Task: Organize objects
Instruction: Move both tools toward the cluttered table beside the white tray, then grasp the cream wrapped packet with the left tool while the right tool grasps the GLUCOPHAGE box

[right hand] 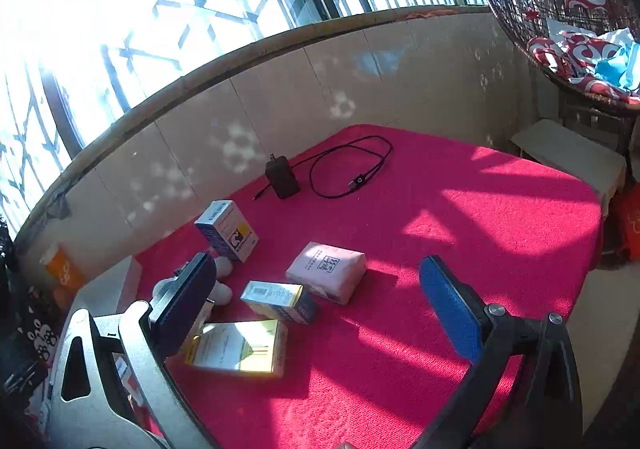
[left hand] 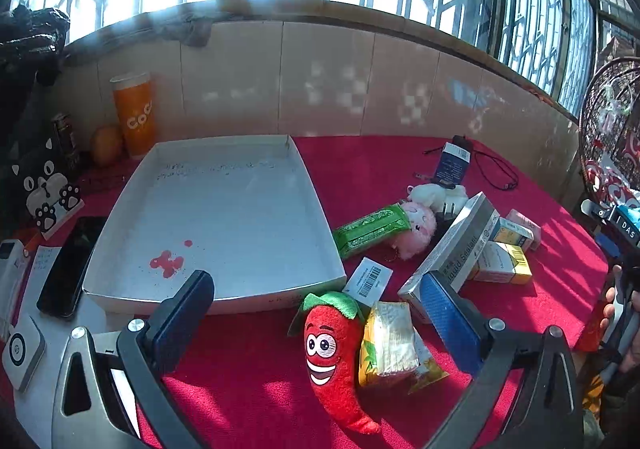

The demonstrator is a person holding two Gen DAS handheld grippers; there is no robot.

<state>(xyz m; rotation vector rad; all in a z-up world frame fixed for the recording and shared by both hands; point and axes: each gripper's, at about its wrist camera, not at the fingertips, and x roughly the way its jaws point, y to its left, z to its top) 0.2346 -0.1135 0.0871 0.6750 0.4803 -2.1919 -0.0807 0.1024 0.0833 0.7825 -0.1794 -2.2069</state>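
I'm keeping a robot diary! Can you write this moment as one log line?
left gripper: open, over chili plush | right gripper: open, empty | white tray: empty | stage: nothing sorted

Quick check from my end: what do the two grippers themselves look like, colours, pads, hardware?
Both match. The left gripper has two flat rectangular fingers faced with textured blue pads, set on black brackets with round silver bolts, over a grey metal frame with triangular cutouts. The right gripper shows the same blue pads, black brackets, silver bolts and grey frame. No cables or sleeves are visible.
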